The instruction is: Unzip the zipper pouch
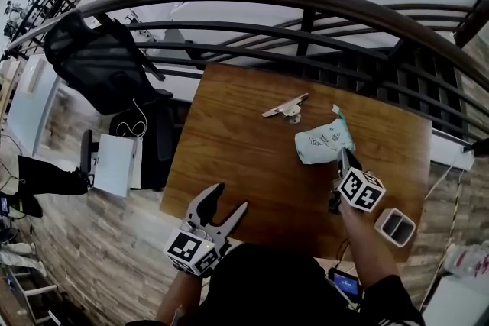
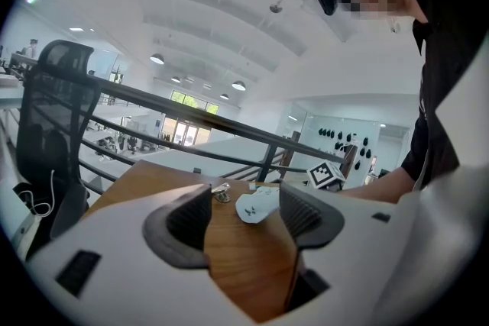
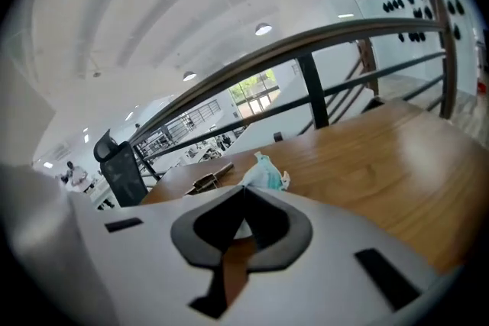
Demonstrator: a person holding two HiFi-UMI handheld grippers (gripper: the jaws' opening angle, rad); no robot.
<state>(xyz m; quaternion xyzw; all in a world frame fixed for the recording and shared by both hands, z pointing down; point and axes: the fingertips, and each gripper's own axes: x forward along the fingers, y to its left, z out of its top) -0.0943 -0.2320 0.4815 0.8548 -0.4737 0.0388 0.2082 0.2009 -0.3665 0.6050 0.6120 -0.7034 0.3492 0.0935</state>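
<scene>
Big curved railing (image 1: 306,11) runs way out past both sets of jaws, and the wooden table (image 1: 244,164) sits under them. A black office chair (image 1: 99,61) is off beyond the left gripper (image 1: 233,196), out to its left side, well apart from it. That left gripper hangs at the near table edge with its jaws spread wide and nothing gripped, just bare wood between the pads. The right gripper (image 1: 345,158) has its jaws pinched together, and as far as I can tell they're clamped on the near corner of the zipper pouch (image 1: 324,143). The pale teal-and-white pouch sticks up right off the tips of the right jaws, and sits well ahead of the left ones, just off their right tip. A small metal clip thing (image 1: 286,108) lies further out, past the pouch and left of the right jaws. A little white box (image 1: 395,227) sits behind the right jaws, by the person's forearm
</scene>
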